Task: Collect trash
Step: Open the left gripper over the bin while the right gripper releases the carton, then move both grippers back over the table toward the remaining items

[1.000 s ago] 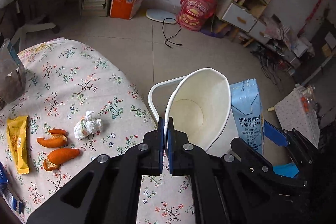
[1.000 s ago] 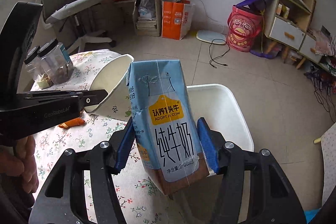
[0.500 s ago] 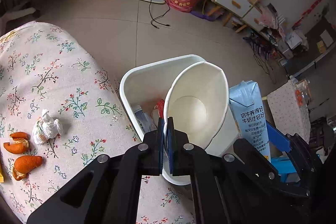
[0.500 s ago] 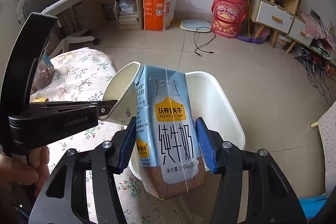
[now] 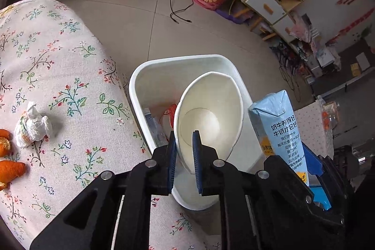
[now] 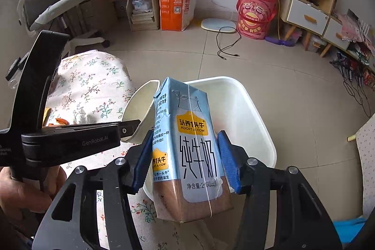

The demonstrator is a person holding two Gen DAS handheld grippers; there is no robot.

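My left gripper (image 5: pixel 184 151) has its jaws parted around the rim of a white paper cup (image 5: pixel 208 118), which hangs over the white trash bin (image 5: pixel 140 83); the cup wall sits loose between the pads. The bin holds a plastic bottle and red wrapper. My right gripper (image 6: pixel 185 156) is shut on a light blue milk carton (image 6: pixel 189 147), held above the bin (image 6: pixel 257 114). The carton also shows in the left wrist view (image 5: pixel 279 130). A crumpled tissue (image 5: pixel 31 125) and orange peels (image 5: pixel 9 168) lie on the floral tablecloth (image 5: pixel 58 62).
The bin stands on the floor against the table's edge. Behind are an orange bag (image 6: pixel 175 8), a red bucket (image 6: pixel 255 13), a black cable (image 6: pixel 227 43), a shelf unit (image 6: pixel 311 4) and an office chair (image 6: pixel 61 11).
The left gripper's jaws have parted; they were pressed on the cup's rim before. Both grippers moved over the bin, and more of its inside now shows.
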